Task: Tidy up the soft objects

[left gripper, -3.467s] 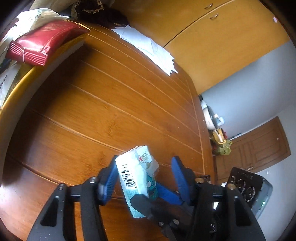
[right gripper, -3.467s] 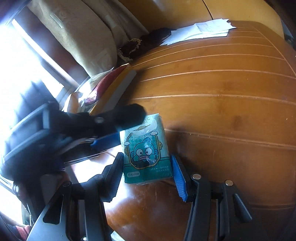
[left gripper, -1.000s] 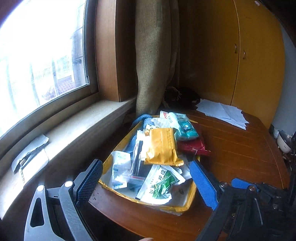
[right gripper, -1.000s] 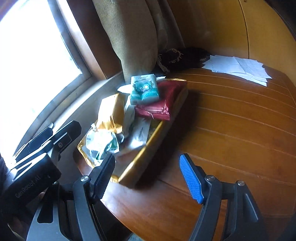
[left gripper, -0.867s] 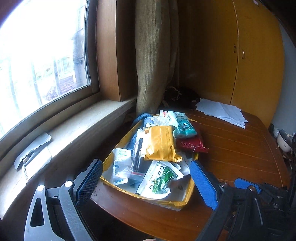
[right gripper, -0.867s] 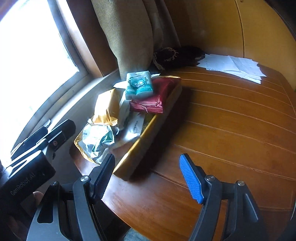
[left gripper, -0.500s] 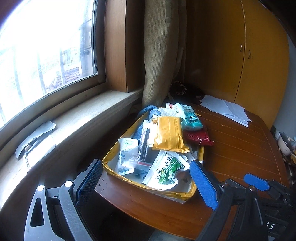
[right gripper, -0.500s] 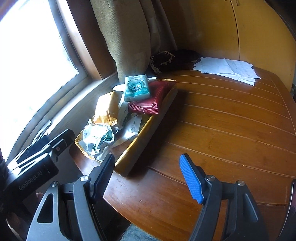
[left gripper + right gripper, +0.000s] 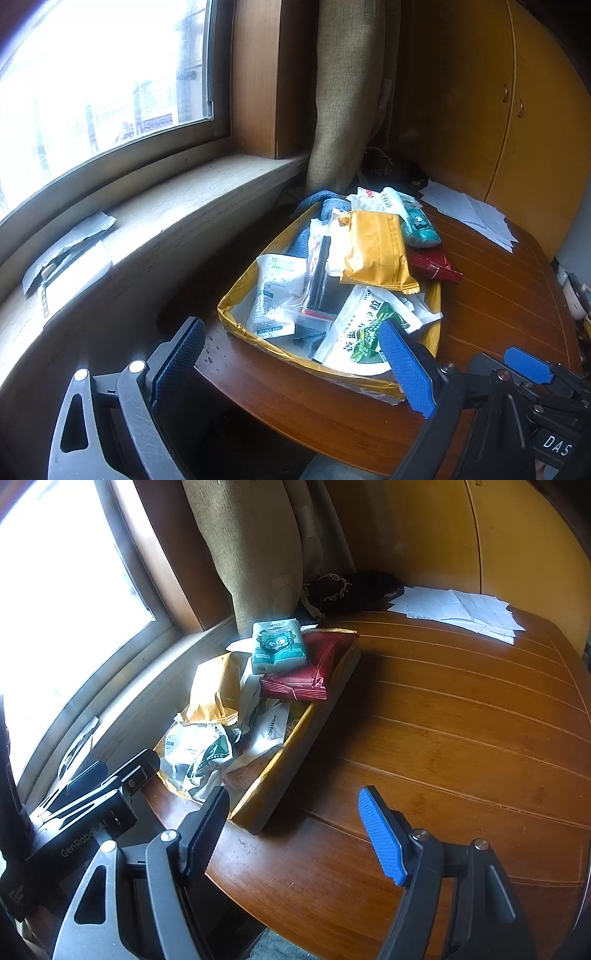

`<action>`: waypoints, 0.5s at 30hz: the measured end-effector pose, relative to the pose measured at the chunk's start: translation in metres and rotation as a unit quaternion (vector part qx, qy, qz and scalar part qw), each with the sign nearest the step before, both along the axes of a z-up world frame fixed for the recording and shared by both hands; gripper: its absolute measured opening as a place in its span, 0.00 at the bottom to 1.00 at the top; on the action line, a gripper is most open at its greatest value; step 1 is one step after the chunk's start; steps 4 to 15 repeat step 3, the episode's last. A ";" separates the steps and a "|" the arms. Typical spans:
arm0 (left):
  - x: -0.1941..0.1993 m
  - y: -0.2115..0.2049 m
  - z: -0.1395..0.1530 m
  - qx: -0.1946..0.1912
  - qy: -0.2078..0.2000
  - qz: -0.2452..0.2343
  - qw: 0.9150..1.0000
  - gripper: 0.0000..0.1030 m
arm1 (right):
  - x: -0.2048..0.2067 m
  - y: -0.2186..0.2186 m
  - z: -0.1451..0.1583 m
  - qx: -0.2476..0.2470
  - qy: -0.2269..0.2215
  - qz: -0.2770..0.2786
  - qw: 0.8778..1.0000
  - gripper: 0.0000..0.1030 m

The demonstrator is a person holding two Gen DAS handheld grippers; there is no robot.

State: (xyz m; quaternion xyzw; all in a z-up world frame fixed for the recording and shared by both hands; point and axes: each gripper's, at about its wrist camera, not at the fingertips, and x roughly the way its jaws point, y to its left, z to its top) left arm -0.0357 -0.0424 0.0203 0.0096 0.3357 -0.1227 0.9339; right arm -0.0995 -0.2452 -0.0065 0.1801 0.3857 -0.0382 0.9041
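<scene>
Tissue pack (image 9: 279, 646) released, beyond claw (image 9: 295, 827).

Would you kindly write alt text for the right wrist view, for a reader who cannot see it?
The open, empty right gripper hovers over a wooden table beside a gold tray heaped with soft packets. A teal tissue pack lies on a red packet at the tray's far end. The left gripper shows at the left edge, and papers lie at the table's far side.
</scene>
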 end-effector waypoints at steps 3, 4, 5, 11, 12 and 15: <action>0.002 0.006 -0.002 0.004 -0.010 0.011 1.000 0.94 | 0.004 0.002 -0.003 0.004 -0.001 -0.004 1.000 0.70; 0.002 0.006 -0.002 0.004 -0.010 0.011 1.000 0.94 | 0.004 0.002 -0.003 0.004 -0.001 -0.004 1.000 0.70; 0.002 0.006 -0.002 0.004 -0.010 0.011 1.000 0.94 | 0.004 0.002 -0.003 0.004 -0.001 -0.004 1.000 0.70; 0.002 0.006 -0.002 0.004 -0.010 0.011 1.000 0.94 | 0.004 0.002 -0.003 0.004 -0.001 -0.004 1.000 0.70; 0.002 0.006 -0.002 0.004 -0.010 0.011 1.000 0.94 | 0.004 0.002 -0.003 0.004 -0.001 -0.004 1.000 0.70; 0.002 0.006 -0.002 0.004 -0.010 0.011 1.000 0.94 | 0.004 0.002 -0.003 0.004 -0.001 -0.004 1.000 0.70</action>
